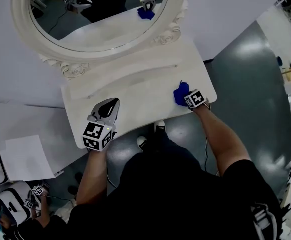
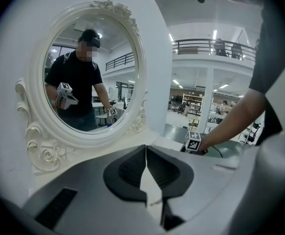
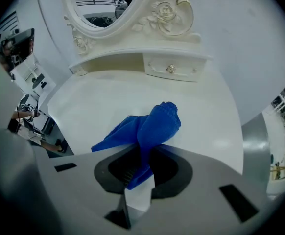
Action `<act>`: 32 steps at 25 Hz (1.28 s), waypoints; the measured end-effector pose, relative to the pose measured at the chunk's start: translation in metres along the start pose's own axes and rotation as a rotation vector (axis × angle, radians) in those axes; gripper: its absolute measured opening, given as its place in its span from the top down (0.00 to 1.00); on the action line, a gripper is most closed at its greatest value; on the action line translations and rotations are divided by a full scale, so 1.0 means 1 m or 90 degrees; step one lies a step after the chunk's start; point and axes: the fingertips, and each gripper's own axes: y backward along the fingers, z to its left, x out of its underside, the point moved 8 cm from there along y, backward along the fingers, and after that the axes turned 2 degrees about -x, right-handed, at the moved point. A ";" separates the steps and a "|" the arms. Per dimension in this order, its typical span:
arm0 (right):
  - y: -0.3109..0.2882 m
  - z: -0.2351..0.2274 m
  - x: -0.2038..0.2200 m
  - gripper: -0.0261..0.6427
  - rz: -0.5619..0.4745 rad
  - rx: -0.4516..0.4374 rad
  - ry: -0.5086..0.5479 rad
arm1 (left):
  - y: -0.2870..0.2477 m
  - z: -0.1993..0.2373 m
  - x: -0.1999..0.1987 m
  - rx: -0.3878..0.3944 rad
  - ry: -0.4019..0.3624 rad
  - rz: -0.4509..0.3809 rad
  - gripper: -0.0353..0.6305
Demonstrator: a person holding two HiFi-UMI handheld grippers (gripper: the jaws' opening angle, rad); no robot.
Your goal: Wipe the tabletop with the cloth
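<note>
Cloth (image 3: 150, 129) clamped in right gripper (image 3: 141, 161), on tabletop (image 1: 135, 91) | left gripper (image 2: 146, 153) closed, empty

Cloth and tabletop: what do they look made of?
Cloth: blue textile, likely microfibre or terry. It has a nubbly surface and falls in limp folds where the right gripper pinches it.
Tabletop: smooth, cream-white, with a soft satin sheen. Probably painted wood or board, but the core is not visible.

No legible text, labels, brands, numbers or signs in any view.
</note>
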 end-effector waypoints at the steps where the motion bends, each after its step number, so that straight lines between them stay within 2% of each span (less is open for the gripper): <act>1: 0.003 -0.006 0.005 0.88 0.000 0.008 -0.002 | -0.004 -0.002 -0.002 0.005 -0.002 0.000 0.93; 6: 0.017 -0.029 0.031 0.88 0.012 0.050 -0.017 | -0.019 -0.015 -0.010 0.028 -0.014 0.001 0.93; 12: 0.031 -0.050 0.058 0.88 0.018 0.071 -0.056 | -0.029 -0.028 -0.024 0.039 -0.030 -0.003 0.93; 20: 0.035 -0.050 0.057 0.89 0.019 0.073 -0.061 | -0.025 -0.037 -0.031 0.036 -0.038 -0.011 0.93; 24: 0.038 -0.024 0.018 0.89 -0.021 0.018 -0.021 | -0.013 -0.032 -0.031 0.013 -0.031 -0.017 0.93; 29: 0.045 0.005 -0.064 0.89 -0.074 0.034 0.090 | 0.014 -0.023 -0.020 -0.035 -0.010 -0.024 0.93; 32: 0.043 0.039 -0.121 0.89 -0.110 0.007 0.153 | 0.032 -0.018 -0.014 -0.067 0.007 -0.031 0.93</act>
